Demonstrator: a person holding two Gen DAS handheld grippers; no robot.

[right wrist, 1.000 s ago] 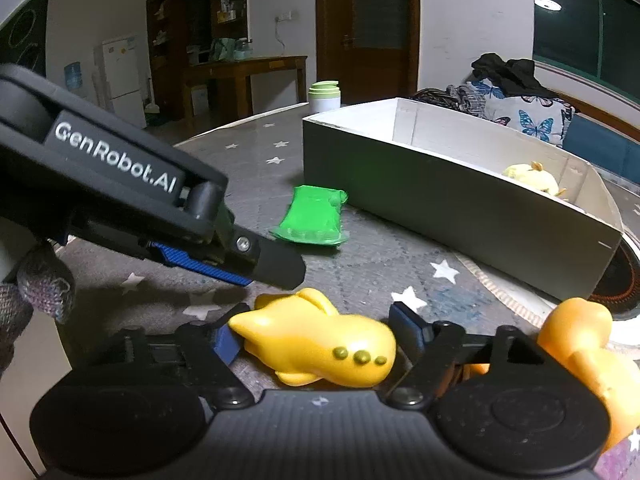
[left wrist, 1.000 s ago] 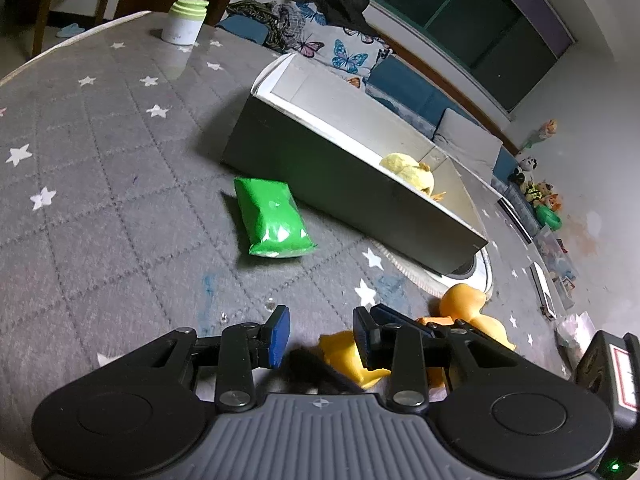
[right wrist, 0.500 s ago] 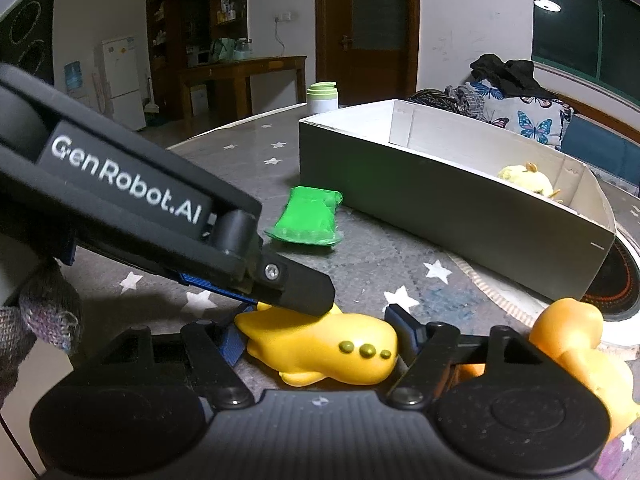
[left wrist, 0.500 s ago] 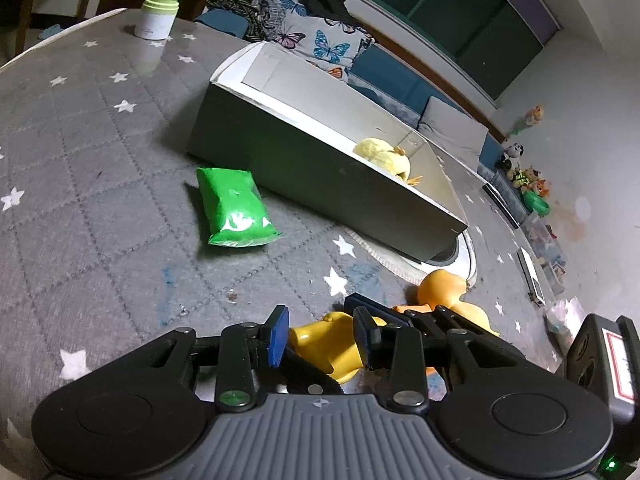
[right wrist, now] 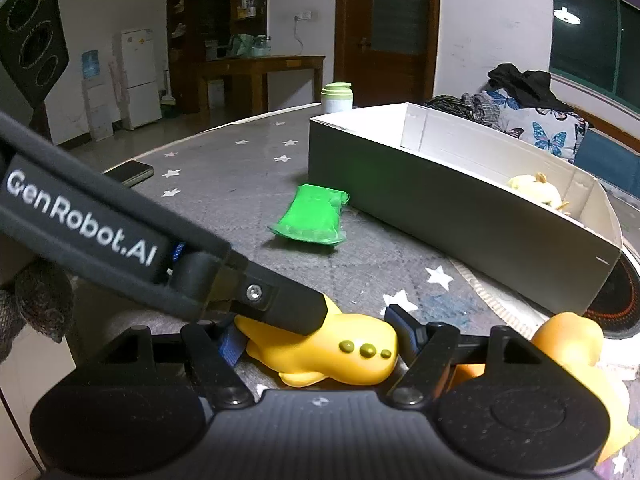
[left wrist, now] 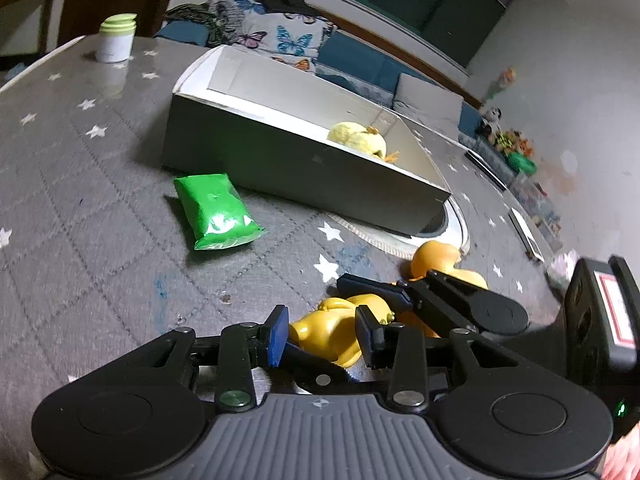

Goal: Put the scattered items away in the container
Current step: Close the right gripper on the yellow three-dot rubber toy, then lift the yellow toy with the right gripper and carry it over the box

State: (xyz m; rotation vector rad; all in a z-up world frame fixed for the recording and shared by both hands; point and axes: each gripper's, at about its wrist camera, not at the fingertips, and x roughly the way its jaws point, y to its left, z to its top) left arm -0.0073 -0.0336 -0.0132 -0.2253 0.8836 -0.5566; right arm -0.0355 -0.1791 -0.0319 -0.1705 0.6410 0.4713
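A yellow toy plane (right wrist: 332, 354) lies on the grey star-patterned table, between the fingers of my right gripper (right wrist: 316, 340), which touch or nearly touch its two ends. My left gripper (left wrist: 322, 336) is open just above the same plane (left wrist: 332, 330), its finger (right wrist: 280, 304) resting over the plane's tail. An orange rubber duck (left wrist: 434, 258) lies just right of the plane and shows at the right edge of the right wrist view (right wrist: 568, 344). A green packet (left wrist: 214, 210) lies in front of the long white box (left wrist: 280, 160), which holds a pale yellow plush chick (left wrist: 358, 140).
A white jar with a green lid (left wrist: 116, 38) stands at the far table edge. A dark phone-like slab (right wrist: 130, 172) lies at the left. A round white mat (left wrist: 456, 228) sits under the box's right end. Sofa and cushions lie beyond the table.
My left gripper has moved right and forward until it sits over the yellow plane. My right gripper has stayed around the plane, and the plane has not lifted.
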